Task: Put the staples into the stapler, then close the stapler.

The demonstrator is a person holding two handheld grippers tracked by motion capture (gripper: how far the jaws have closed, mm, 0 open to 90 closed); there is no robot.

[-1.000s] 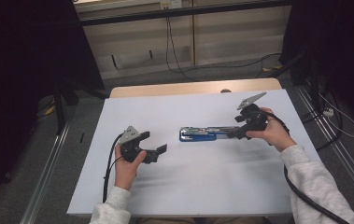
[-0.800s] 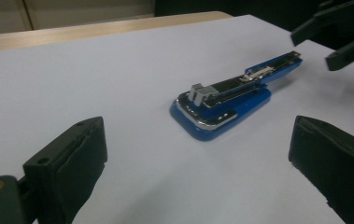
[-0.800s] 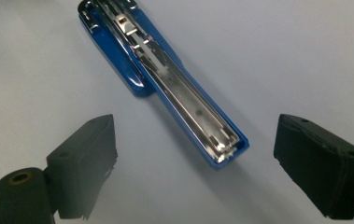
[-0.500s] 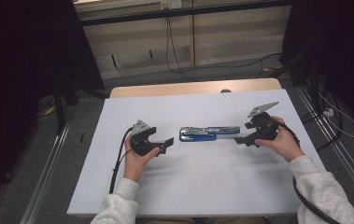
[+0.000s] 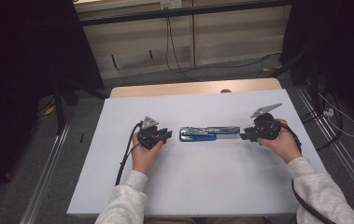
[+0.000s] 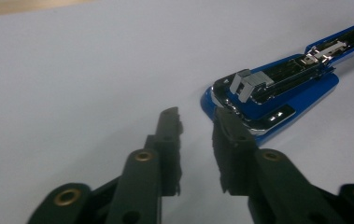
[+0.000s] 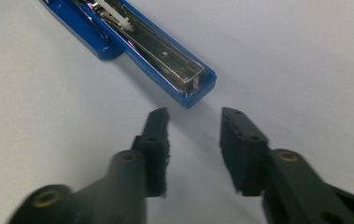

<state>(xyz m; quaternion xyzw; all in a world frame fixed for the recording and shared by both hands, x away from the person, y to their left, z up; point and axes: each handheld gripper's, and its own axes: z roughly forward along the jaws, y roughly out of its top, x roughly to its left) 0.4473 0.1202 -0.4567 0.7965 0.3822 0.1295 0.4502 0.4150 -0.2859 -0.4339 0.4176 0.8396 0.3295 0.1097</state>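
Blue stapler (image 5: pixel 209 133) lies opened out flat in the centre of the high view, on a smooth pale matte table cover (image 5: pixel 202 186): long glossy blue plastic body, shiny chrome staple channel and a small grey metal block near its wider end. In the left gripper view the stapler (image 6: pixel 277 93) sits at right, its rounded blue end just past the right-hand jaw tip. In the right gripper view the narrow squared end of the stapler (image 7: pixel 165 60) is at upper centre, just ahead of the jaws. Left gripper (image 5: pixel 165 136) at centre left of the high view, black angular jaws with brass-ringed pivots, set narrow with a gap, nothing between them, tips near the stapler but apart; its jaws have just been closing. Right gripper (image 5: pixel 244 136) at centre right, same black jaws, narrow gap, nothing between them, just off the stapler's end; its jaws have just been closing too. Versus the earlier frames: both hands have come in toward the stapler's two ends, left hand shifted right; stapler has not moved. Wooden table edge (image 5: pixel 188 88) shows beyond the cover.
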